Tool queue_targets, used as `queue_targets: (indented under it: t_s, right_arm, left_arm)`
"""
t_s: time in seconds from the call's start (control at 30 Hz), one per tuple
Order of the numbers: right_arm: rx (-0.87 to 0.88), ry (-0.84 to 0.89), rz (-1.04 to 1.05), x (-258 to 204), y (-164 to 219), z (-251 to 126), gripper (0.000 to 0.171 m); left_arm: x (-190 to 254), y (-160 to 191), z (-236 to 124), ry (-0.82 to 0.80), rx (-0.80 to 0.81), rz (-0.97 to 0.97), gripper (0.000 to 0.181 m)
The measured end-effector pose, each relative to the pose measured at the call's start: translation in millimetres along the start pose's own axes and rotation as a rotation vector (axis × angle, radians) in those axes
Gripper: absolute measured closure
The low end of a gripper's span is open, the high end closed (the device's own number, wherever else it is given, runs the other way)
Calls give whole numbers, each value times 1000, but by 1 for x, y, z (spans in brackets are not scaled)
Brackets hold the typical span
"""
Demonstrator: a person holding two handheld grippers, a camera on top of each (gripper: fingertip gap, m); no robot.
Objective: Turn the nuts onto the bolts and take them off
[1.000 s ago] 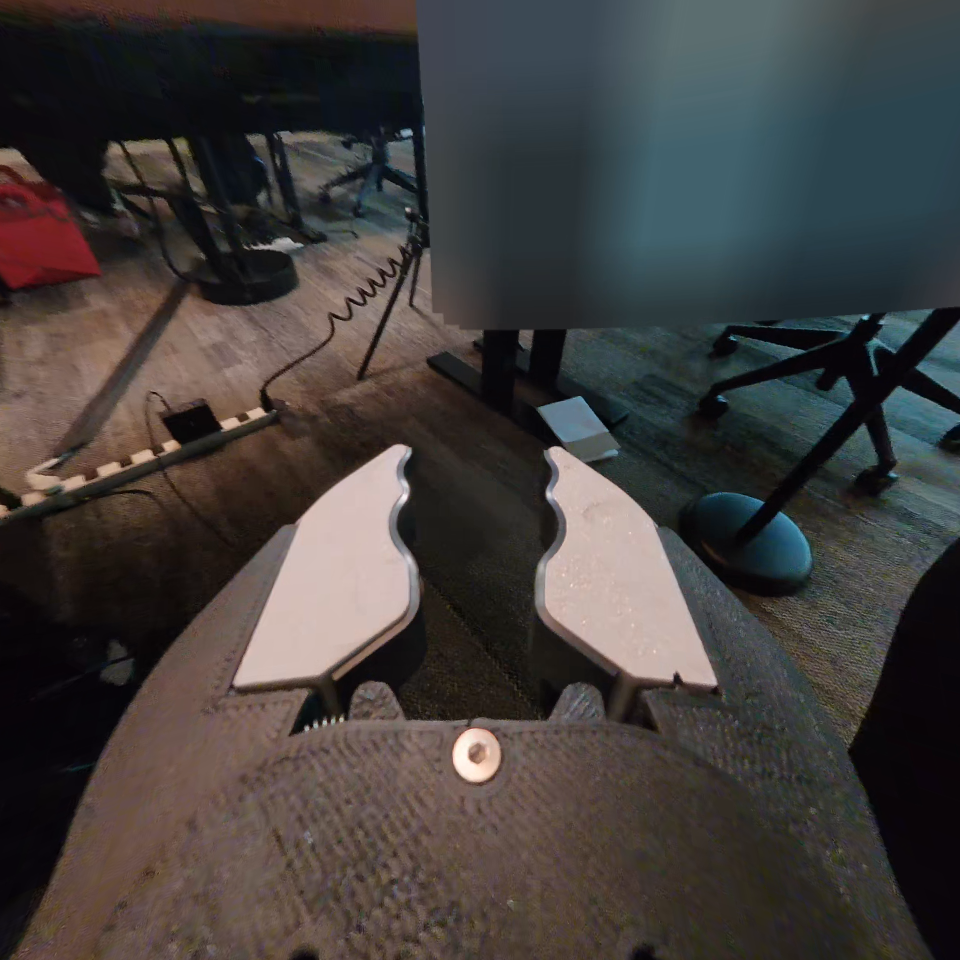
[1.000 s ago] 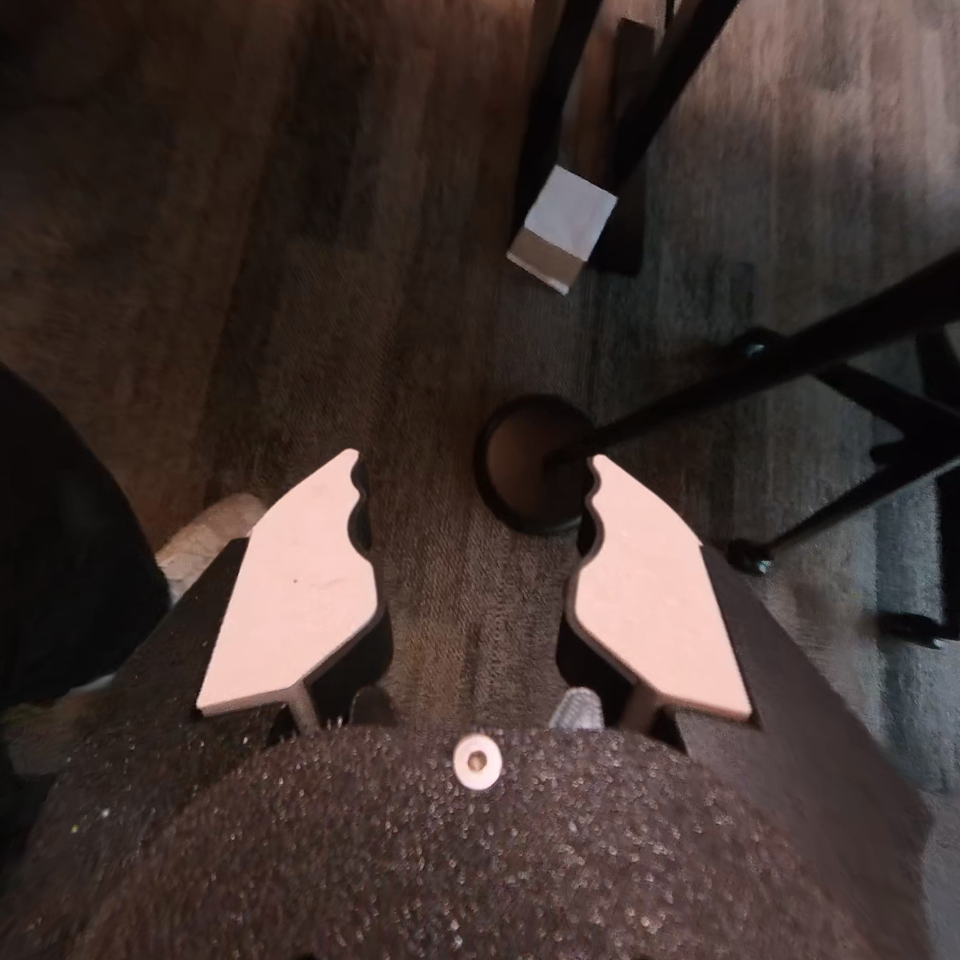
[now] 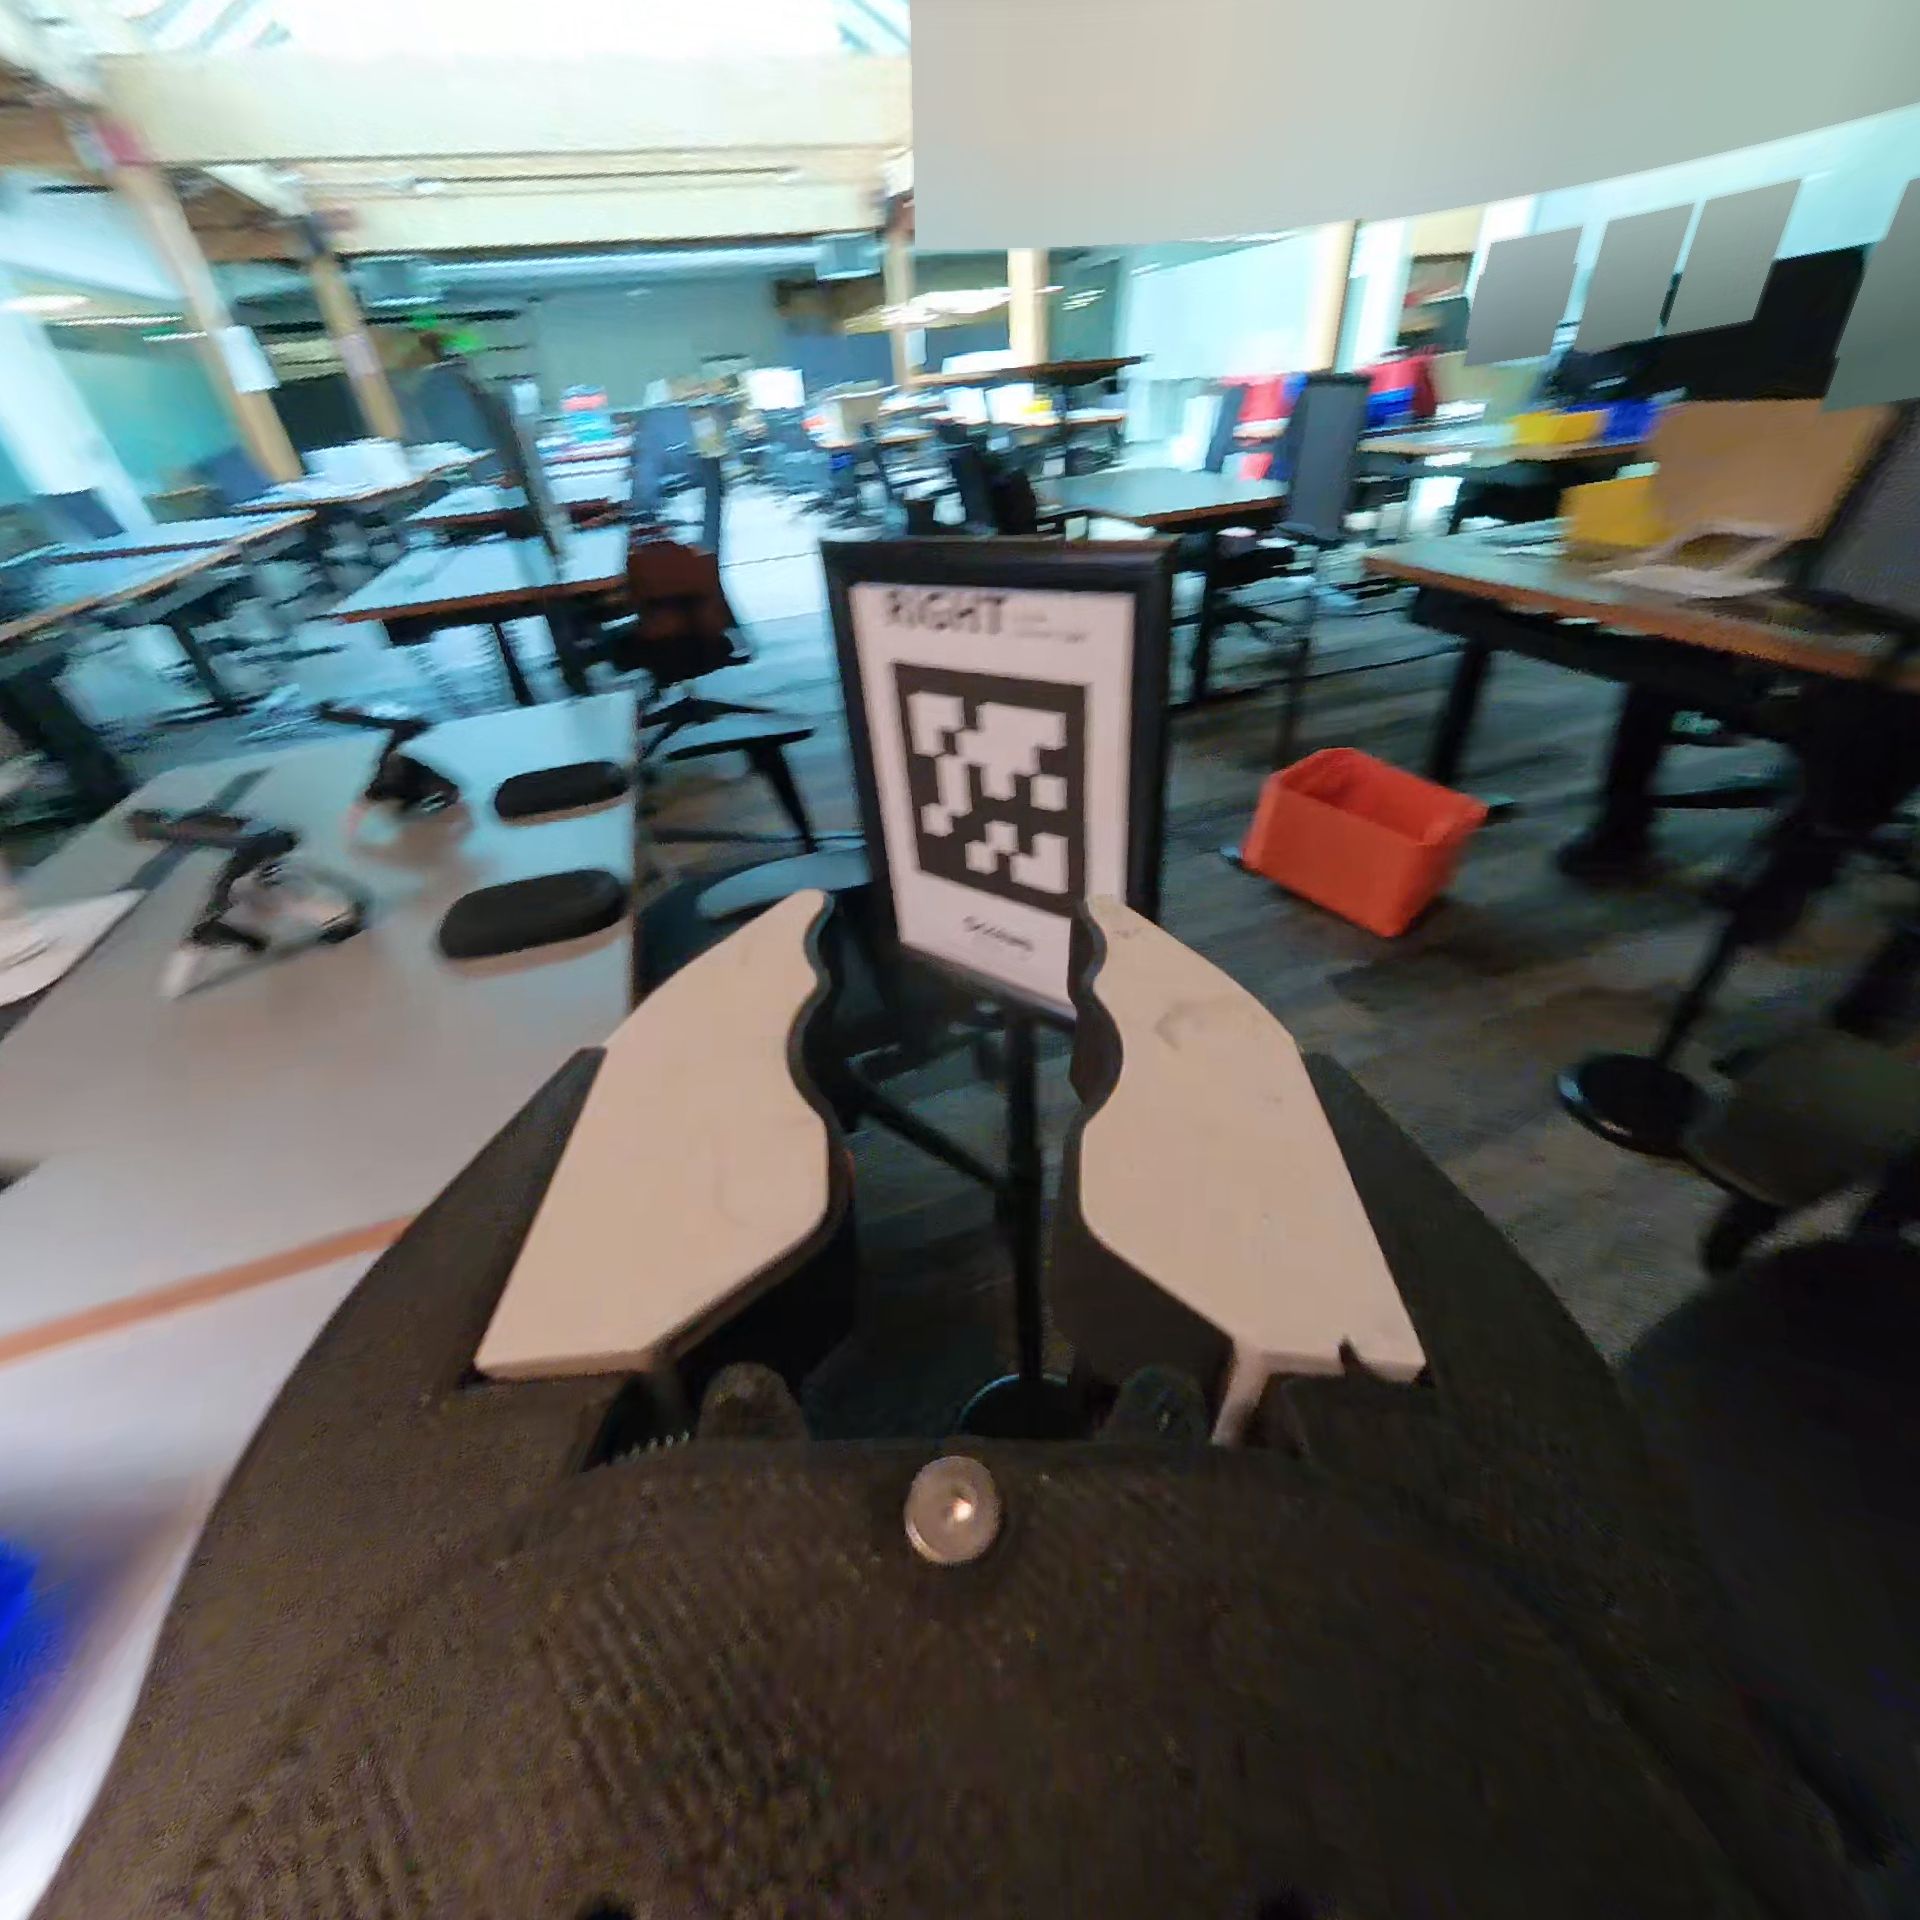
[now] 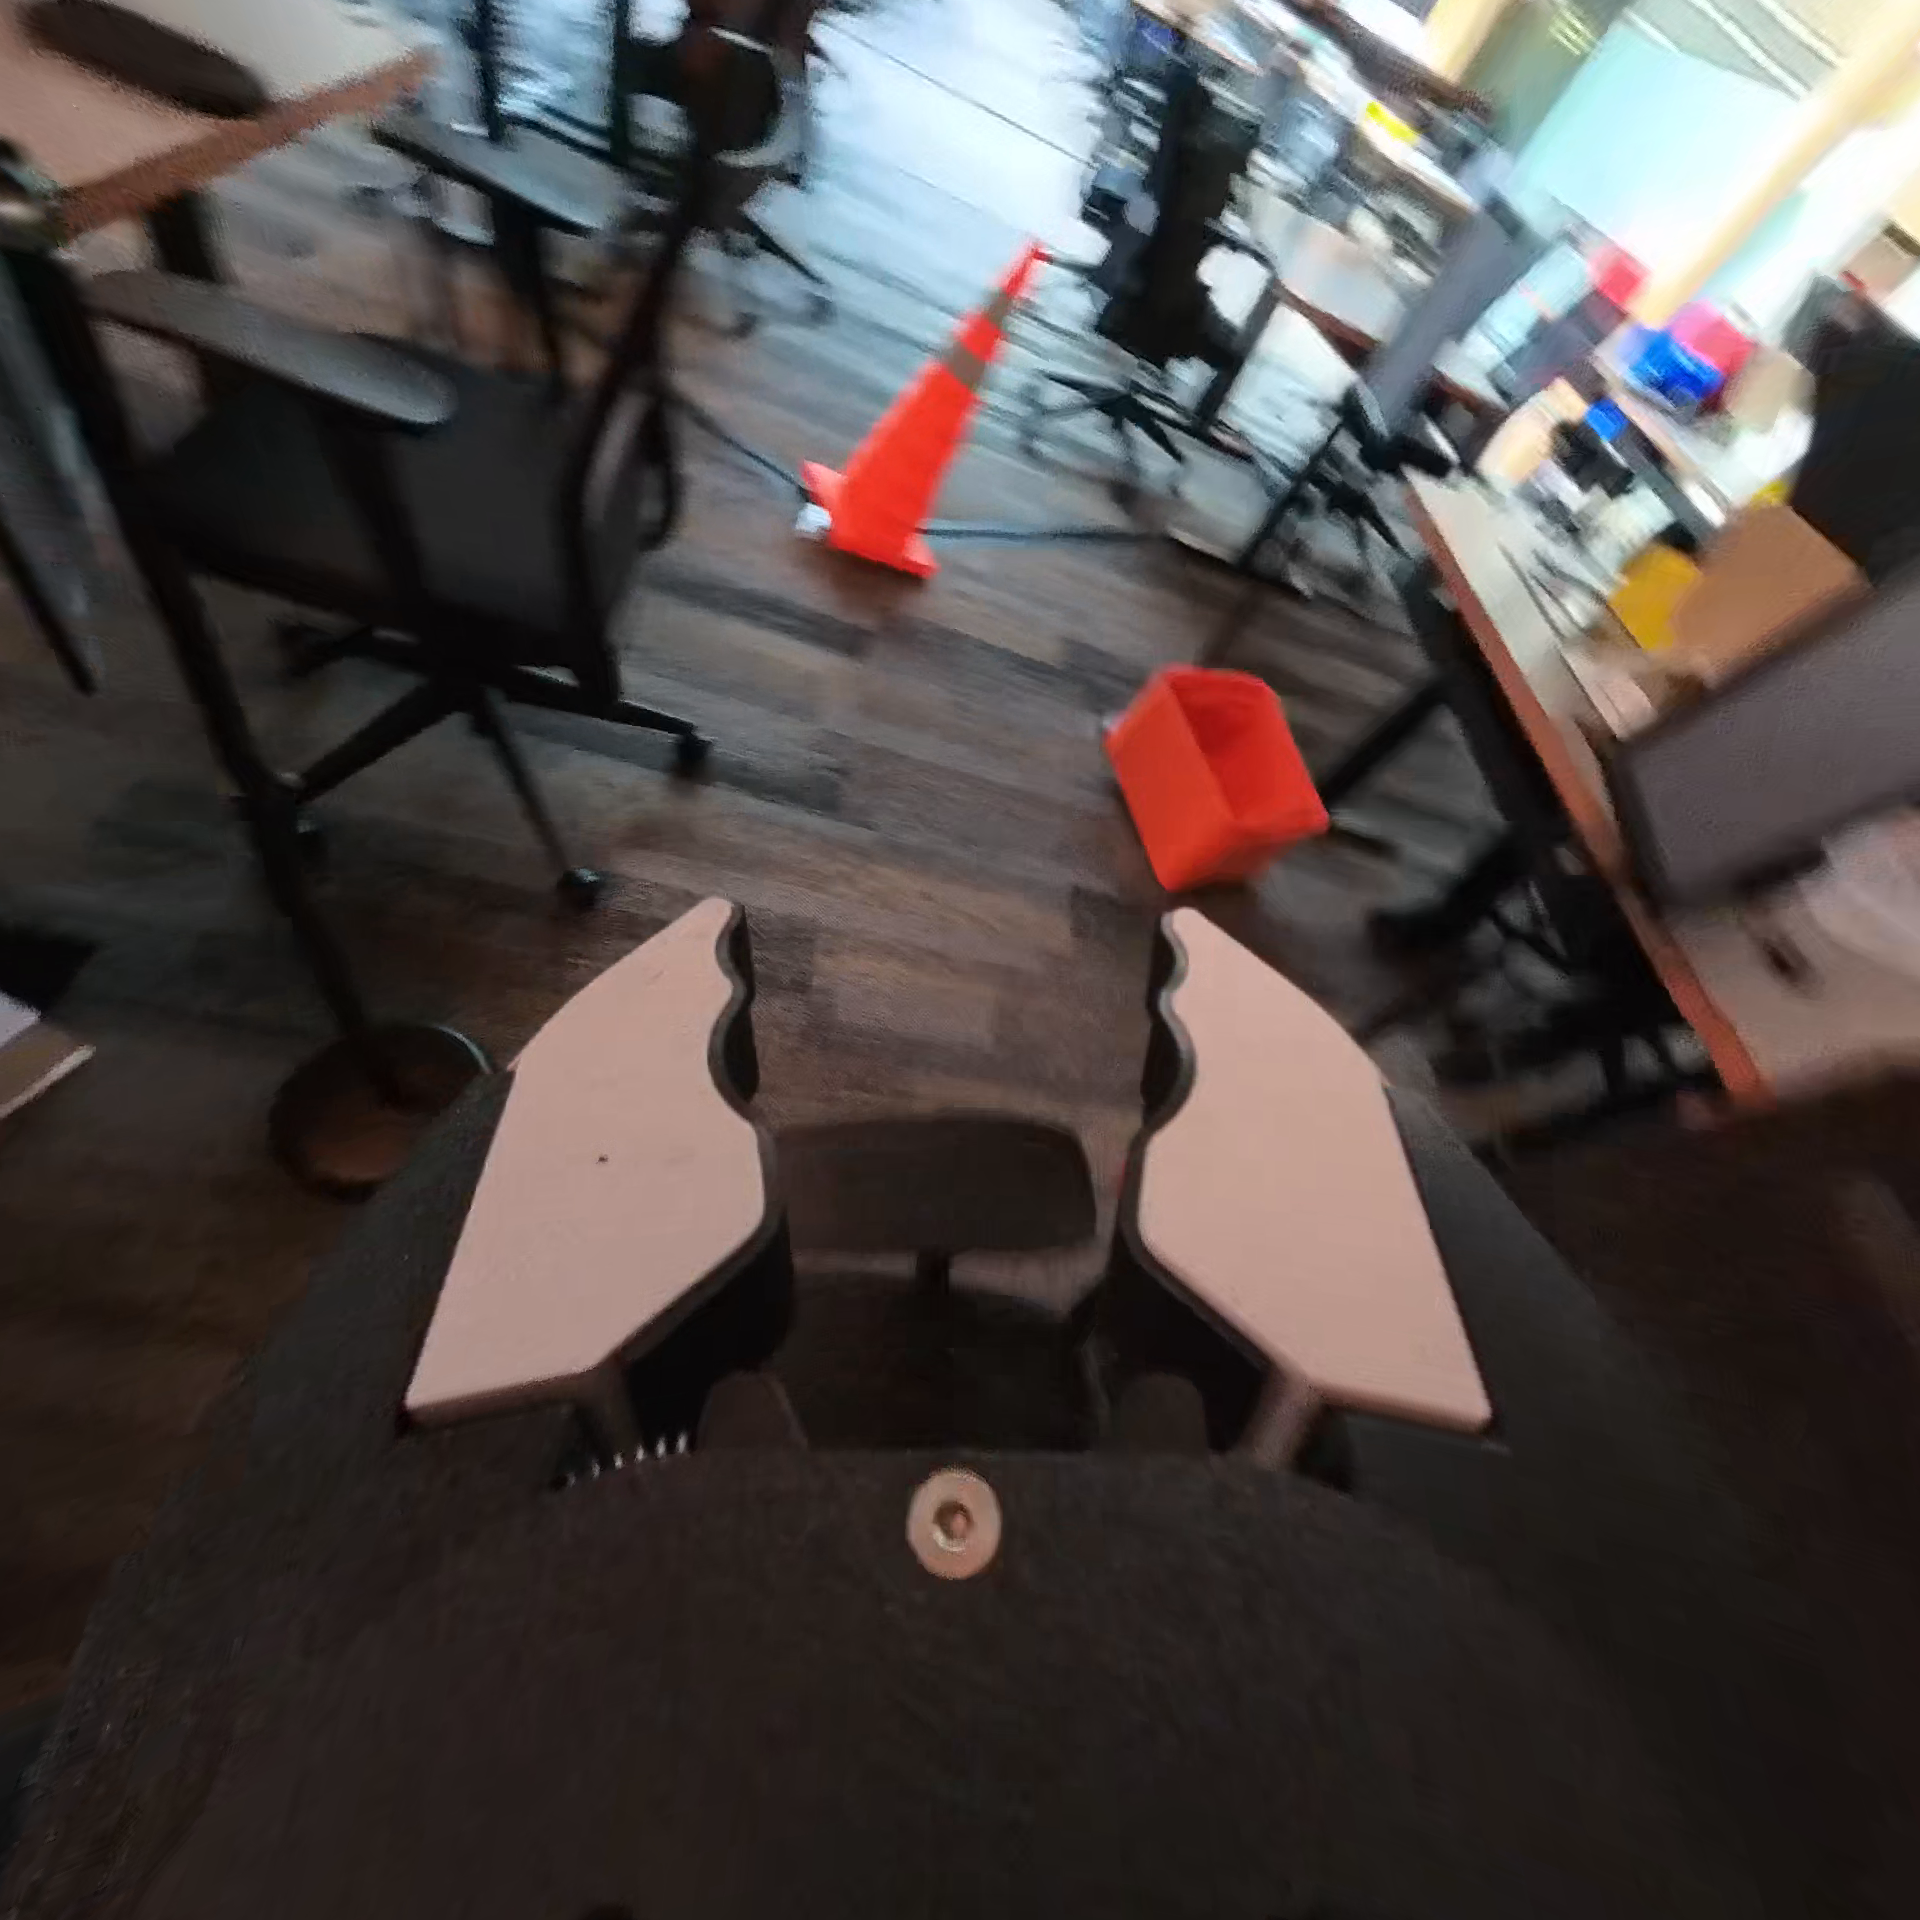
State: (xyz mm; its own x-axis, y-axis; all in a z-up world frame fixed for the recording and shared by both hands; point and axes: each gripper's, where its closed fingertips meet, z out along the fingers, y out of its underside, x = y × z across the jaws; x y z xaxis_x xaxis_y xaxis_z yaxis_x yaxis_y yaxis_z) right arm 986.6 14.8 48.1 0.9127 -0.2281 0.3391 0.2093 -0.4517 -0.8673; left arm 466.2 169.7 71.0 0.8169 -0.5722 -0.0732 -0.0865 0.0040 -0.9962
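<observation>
No nuts or bolts show in either view. My left gripper [image 3: 951, 914] is open and empty, held in the air and pointing across the room at a framed black-and-white marker sign [image 3: 992, 769] on a thin black stand. My right gripper [image 4: 951, 925] is open and empty, raised over a dark wood floor, with the black seat of a chair [image 4: 935, 1184] below and between its fingers. Both views are blurred by motion.
A pale table [image 3: 260, 1039] with black pads and a small stand lies at the left. A red bin [image 3: 1361, 836] sits on the floor; it also shows in the right wrist view [image 4: 1210, 790]. An orange cone [image 4: 914, 436], office chairs [image 4: 416, 499] and desks [image 4: 1579, 748] stand around.
Both grippers have swung up from pointing down at the floor to looking out across the room. Both stay open and empty.
</observation>
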Motion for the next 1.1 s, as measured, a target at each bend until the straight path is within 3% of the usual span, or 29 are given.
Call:
queue_targets:
  t_s: [0.17, 0.33, 0.47, 0.63, 0.87, 1.1]
  right_arm:
    - [-106, 219, 148, -6, 58, -147, 103]
    - [-148, 279, 188, -33, 86, -204, 104]
    - [-152, 265, 283, -44, 116, -202, 104]
    - [-151, 193, 370, -54, 145, -167, 104]
    - [-110, 192, 434, -22, 156, -147, 105]
    - [-160, 79, 373, -2, 170, -123, 103]
  left_arm:
    - [21, -46, -12, 255, 25, -5, 141]
    - [46, -62, -15, 405, 2, 0, 142]
    - [73, -81, -8, 469, -8, 40, 142]
    - [108, -89, 1, 507, -56, 68, 143]
    - [173, -103, 25, 555, -35, 81, 143]
    - [197, -74, 42, 472, -89, -69, 142]
